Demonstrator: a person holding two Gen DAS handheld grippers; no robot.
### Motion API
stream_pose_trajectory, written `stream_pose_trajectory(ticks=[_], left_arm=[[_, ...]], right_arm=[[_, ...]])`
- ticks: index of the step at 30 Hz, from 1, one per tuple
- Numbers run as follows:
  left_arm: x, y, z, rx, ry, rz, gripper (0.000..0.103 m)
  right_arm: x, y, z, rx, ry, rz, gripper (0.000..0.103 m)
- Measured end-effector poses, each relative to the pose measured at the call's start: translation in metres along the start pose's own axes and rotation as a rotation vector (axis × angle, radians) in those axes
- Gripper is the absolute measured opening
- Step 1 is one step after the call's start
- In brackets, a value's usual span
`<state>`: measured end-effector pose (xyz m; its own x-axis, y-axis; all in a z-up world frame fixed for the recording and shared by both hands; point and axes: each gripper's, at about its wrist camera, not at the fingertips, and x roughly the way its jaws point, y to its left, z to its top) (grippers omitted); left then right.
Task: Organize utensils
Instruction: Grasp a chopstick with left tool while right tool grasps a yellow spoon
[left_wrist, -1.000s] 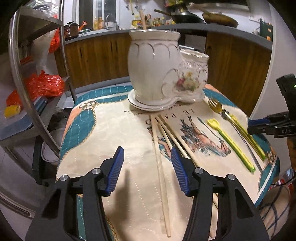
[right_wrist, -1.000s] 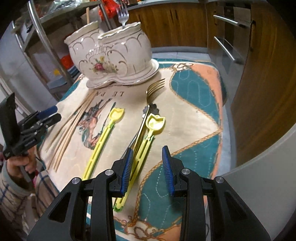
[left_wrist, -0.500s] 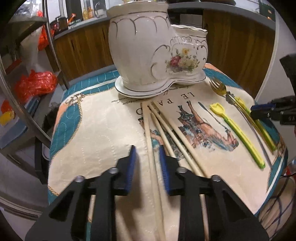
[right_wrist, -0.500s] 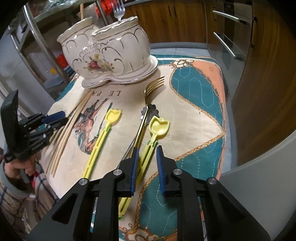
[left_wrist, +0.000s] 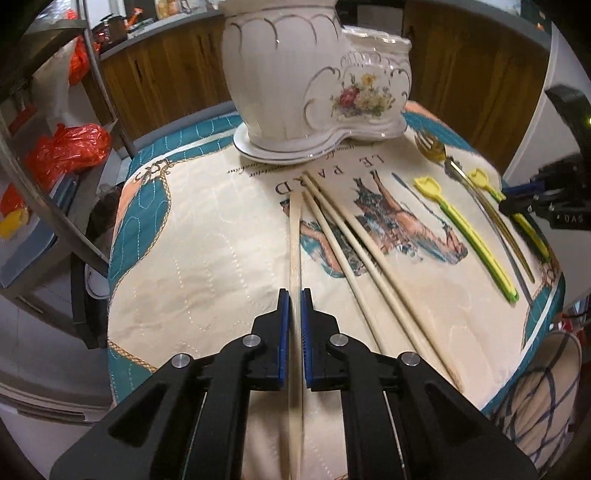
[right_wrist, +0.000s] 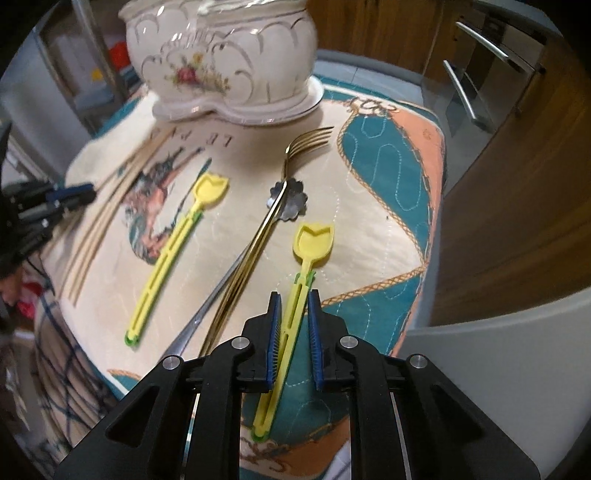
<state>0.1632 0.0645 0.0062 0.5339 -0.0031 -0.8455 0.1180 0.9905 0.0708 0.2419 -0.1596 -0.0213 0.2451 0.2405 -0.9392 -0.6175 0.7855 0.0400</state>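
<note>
Here, left gripper (left_wrist: 295, 295) closed down on a single pale chopstick (left_wrist: 294, 236), blue pads pressed against both sides of the shaft, which runs straight ahead across the quilted cloth (left_wrist: 192, 236) toward the ceramic holder (left_wrist: 295, 85). Just to the right, three more chopsticks (left_wrist: 354, 251) fanned on the cloth, tips converging near the holder's saucer-like base. Farther right, a yellow tulip-ended utensil (left_wrist: 461, 229) lying flat, then a gold fork (left_wrist: 430, 147) with tines close to the holder.

Seen from the right wrist, right gripper (right_wrist: 294, 299) straddling the handle of a second yellow tulip-ended utensil (right_wrist: 291, 317), jaws closing; left pad against the handle, a narrow gap visible at the right pad, utensil flat on the cloth (right_wrist: 388, 177). Immediately left of it, gold fork (right_wrist: 258, 236) lying over a steel utensil with a flower-shaped end (right_wrist: 291, 201), the two crossing near that end. Beyond these, first yellow utensil (right_wrist: 173, 254), then the chopsticks (right_wrist: 99, 221) beside the left gripper (right_wrist: 88, 192). Holder (right_wrist: 221, 55) upright at the far edge of the cloth, floral panel facing the camera; contents out of frame.
</note>
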Motion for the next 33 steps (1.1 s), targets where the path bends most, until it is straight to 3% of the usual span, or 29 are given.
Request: stream_pose_trajectory(ticks=[8, 14, 22, 33], left_arm=[[0.014, -0.007, 0.032, 0.141, 0.223, 0.004, 0.008], [0.018, -0.005, 0.040, 0.164, 0.290, -0.021, 0.008], [0.013, 0.008, 0.028, 0.080, 0.208, -0.057, 0.006], [-0.011, 0.027, 0.006, -0.100, -0.005, -0.129, 0.006]], right_arm=[[0.010, 0.017, 0.023, -0.091, 0.192, -0.070, 0.016], [0.011, 0.018, 0.025, -0.082, 0.229, -0.072, 0.016], [0.005, 0.003, 0.018, 0.003, 0.146, 0.007, 0.011], [-0.017, -0.009, 0.002, 0.045, 0.008, 0.032, 0.010]])
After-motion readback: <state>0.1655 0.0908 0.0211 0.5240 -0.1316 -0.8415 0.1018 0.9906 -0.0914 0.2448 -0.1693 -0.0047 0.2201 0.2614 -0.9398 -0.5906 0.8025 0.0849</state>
